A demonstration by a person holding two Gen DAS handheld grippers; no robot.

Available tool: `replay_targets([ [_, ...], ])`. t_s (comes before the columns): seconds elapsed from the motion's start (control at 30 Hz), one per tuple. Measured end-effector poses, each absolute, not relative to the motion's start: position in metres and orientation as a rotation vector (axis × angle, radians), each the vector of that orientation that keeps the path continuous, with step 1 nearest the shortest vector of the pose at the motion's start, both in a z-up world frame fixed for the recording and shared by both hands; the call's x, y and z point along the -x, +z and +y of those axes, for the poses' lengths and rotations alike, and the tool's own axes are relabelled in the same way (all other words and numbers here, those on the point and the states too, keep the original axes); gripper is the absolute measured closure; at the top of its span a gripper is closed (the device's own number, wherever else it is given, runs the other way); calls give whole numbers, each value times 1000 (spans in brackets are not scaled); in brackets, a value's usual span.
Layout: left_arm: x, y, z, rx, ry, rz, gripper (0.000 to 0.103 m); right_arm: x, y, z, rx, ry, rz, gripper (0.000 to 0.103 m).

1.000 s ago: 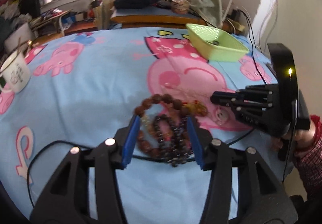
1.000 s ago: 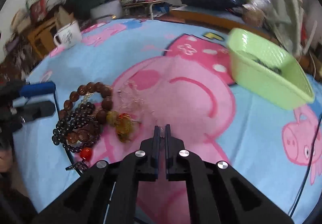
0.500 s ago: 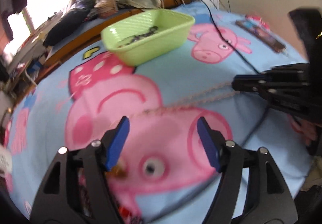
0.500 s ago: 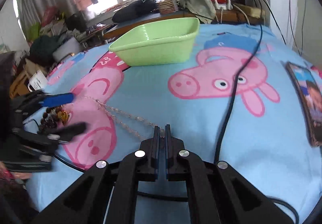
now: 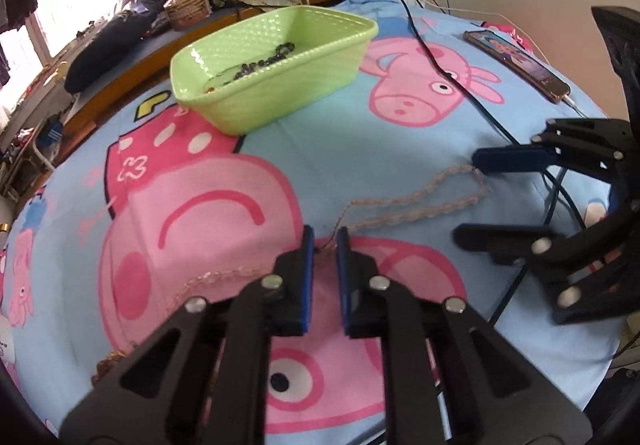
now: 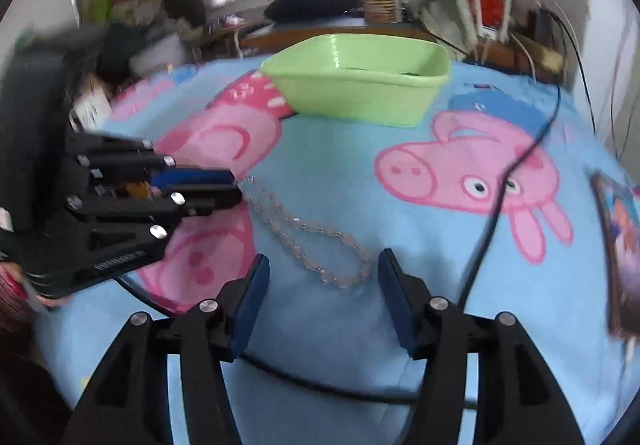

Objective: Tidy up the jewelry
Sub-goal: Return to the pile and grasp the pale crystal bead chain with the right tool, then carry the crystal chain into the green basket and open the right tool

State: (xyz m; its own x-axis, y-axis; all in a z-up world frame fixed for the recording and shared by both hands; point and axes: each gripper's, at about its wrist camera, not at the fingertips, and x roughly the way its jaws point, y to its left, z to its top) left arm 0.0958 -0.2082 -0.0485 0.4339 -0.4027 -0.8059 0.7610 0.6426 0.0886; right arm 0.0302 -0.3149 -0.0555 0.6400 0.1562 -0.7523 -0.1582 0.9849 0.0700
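Left tongs (image 5: 325, 241) pinching necklace (image 5: 416, 201) — contact unclear, right (image 6: 323, 265) blurred

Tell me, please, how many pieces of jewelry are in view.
3: a pale chain on the cloth, the left gripper just closing on it; a dark chain in the basket; brown beads partly hidden behind that gripper. The basket may hide more.

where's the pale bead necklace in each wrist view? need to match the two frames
Left wrist: pale bead necklace lies right of centre on the blanket, running from the left tongs, which pinch it, toward the open right tongs.
Right wrist: its loop lies at lower centre, just ahead of the right tongs, trailing up-left to the left tongs.
Shared landmark: green basket, beyond the necklace in both.
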Motion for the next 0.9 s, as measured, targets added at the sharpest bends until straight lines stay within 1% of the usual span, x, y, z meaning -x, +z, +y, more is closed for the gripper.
replay_targets([
  [0.03,-97,-48,-207,-469,-765,848,95,-33,-56,-312,24,177,857,76],
  [0.1,-102,-46,-203,-419,-782,876,97,-40,-57,-306,51,192,839,103],
  [0.13,-106,-44,-200,-384,-793,899,102,-44,-56,-307,28,213,840,103],
  [0.23,-111,-28,-190,-282,-836,924,102,-47,-49,-305,-15,260,820,103],
  [0.33,-112,3,-180,-204,-883,890,102,-49,-28,-304,-82,309,764,103],
  [0.53,-124,79,-174,-122,-928,769,101,-55,49,-314,-199,368,581,103],
  [0.67,-141,132,-179,-98,-910,665,101,-71,99,-324,-193,344,484,103],
  [0.9,-179,182,-193,-49,-862,584,101,-112,167,-348,-170,262,368,103],
])
